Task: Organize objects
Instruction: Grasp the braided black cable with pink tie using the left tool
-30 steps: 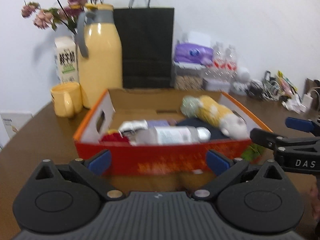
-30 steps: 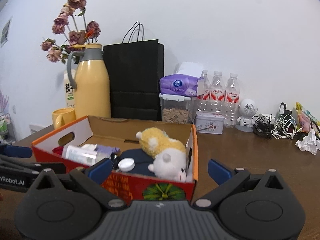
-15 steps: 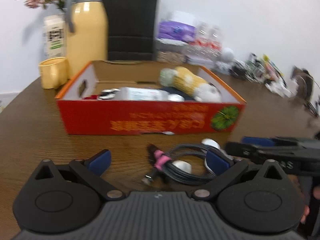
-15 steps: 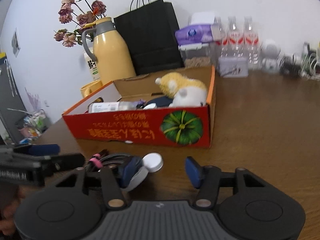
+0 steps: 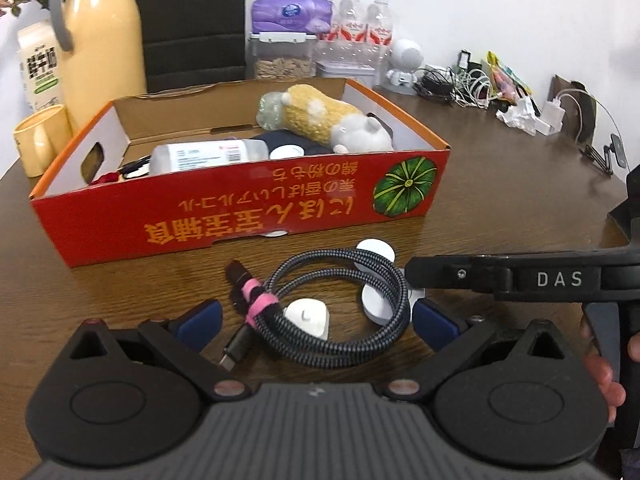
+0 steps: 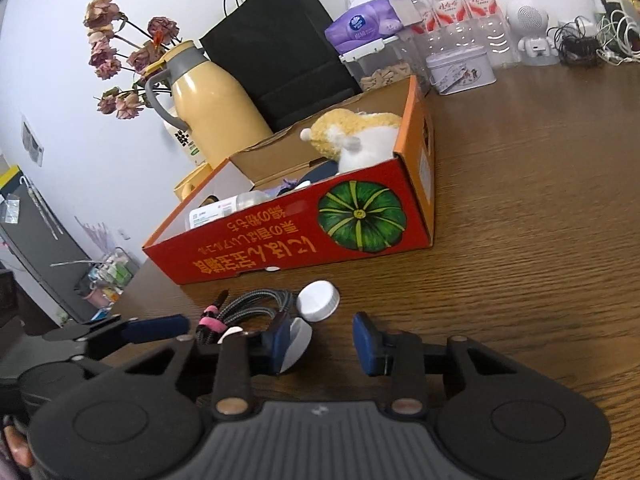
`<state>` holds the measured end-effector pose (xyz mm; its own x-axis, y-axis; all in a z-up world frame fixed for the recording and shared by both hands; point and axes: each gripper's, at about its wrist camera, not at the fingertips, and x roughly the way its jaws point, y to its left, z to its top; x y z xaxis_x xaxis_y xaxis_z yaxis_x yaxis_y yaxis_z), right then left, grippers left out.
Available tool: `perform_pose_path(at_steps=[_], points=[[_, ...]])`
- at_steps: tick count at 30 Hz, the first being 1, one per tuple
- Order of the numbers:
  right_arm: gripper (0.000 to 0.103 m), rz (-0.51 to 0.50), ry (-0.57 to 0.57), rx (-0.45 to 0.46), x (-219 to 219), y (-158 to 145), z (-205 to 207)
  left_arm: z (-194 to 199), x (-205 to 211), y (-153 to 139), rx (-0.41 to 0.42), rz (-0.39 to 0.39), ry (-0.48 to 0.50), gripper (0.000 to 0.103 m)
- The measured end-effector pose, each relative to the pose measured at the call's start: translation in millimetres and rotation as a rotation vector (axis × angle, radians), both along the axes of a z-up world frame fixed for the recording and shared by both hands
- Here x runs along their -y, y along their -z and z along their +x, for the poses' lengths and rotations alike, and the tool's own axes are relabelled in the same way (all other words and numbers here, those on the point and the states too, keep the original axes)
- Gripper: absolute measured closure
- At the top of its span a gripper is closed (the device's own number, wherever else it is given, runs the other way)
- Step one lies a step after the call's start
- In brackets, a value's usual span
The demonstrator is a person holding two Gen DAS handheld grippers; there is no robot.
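Two grippers, one coiled cable (image 5: pixel 320 261) left to box up.
My left gripper (image 5: pixel 316 316) stands with jaws wide apart, straddling the grey braided, pink-tied coil and its white pucks (image 5: pixel 308 318), just short of the red box (image 5: pixel 240 216). My right gripper (image 6: pixel 324 342) has just been closing, narrow gap, nothing between the pads. I'd re-centre on the coil's near edge before squeezing.

I see the box (image 5: pixel 240 216) on the table (image 5: pixel 500 200), with the coiled cable (image 5: pixel 340 308) lying just before its front wall. Inside it, the plush toy (image 5: pixel 320 120) lies to the right and the bottle (image 5: pixel 208 156) to the left. Behind the box stand the jug (image 5: pixel 100 48) and paper bag (image 5: pixel 188 20); the mug (image 5: pixel 40 140) sits left of it.
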<state>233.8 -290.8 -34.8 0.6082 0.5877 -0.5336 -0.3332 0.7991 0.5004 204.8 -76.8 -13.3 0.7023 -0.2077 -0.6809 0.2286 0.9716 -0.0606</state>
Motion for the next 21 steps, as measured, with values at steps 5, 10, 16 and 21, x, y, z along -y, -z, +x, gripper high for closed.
perform_pose_path(at_steps=[5,10,16,21], points=[[0.071,-0.016,0.002,0.007,-2.7,0.6,-0.1,8.5,1.9,8.8,-0.034,-0.002,0.002,0.0],[0.071,-0.09,-0.012,0.053,-13.6,-2.1,-5.2,8.0,1.8,12.9,-0.03,-0.001,0.009,0.0],[0.076,-0.213,-0.018,0.125,-28.6,-4.6,-12.2,5.3,7.0,16.2,-0.01,0.035,0.033,0.004],[0.076,-0.231,-0.024,0.14,-29.8,-4.9,-13.7,2.0,10.4,14.8,0.01,0.052,0.056,0.011]])
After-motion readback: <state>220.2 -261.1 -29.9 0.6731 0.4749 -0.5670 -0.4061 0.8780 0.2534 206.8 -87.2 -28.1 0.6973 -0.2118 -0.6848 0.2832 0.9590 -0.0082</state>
